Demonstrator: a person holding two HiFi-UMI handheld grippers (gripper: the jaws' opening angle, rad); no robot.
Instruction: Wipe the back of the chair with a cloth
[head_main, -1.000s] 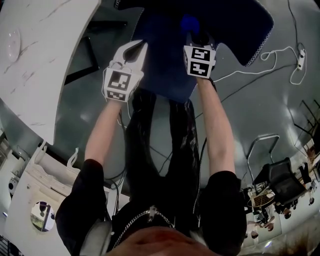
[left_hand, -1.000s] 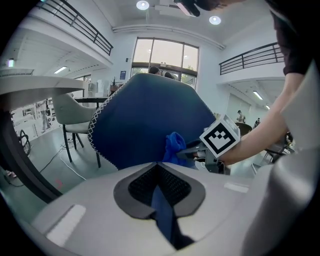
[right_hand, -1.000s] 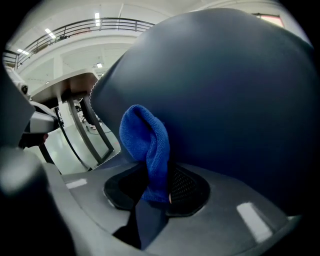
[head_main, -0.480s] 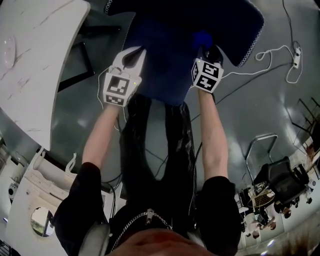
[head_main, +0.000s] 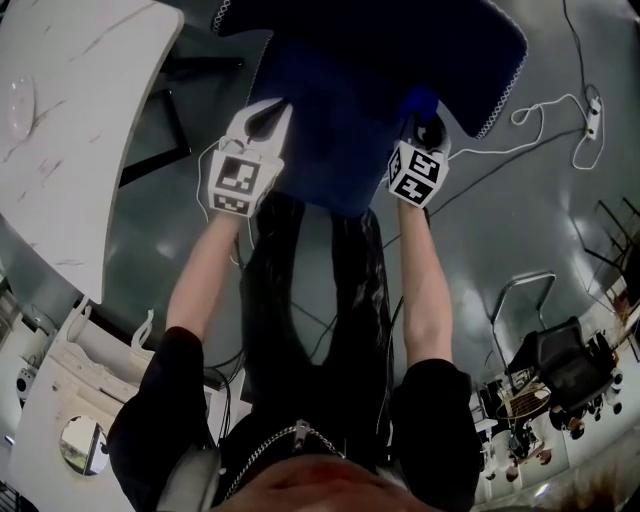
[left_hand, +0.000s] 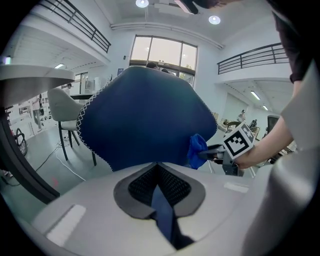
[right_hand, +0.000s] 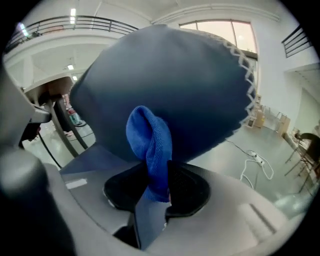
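Observation:
The chair back (head_main: 335, 95) is dark blue with white zigzag stitching along its edge, and it fills the top of the head view. My right gripper (head_main: 424, 120) is shut on a bright blue cloth (head_main: 420, 100), which is pressed to the right part of the back. In the right gripper view the cloth (right_hand: 150, 145) stands up folded from the right gripper (right_hand: 160, 182), against the chair back (right_hand: 190, 85). My left gripper (head_main: 272, 108) is shut and holds nothing, close to the back's left edge. The left gripper view shows the chair back (left_hand: 145, 120) ahead of the left gripper (left_hand: 158, 167), with the cloth (left_hand: 196, 150) at its right side.
A white marble table (head_main: 70, 130) lies at the left. A white cable (head_main: 545, 105) runs over the grey floor to a power strip (head_main: 598, 105) on the right. A black chair (head_main: 560, 365) stands at lower right, white furniture (head_main: 70, 380) at lower left.
My right gripper has slid the cloth rightward and toward me across the chair back. The left gripper has stayed by the left edge.

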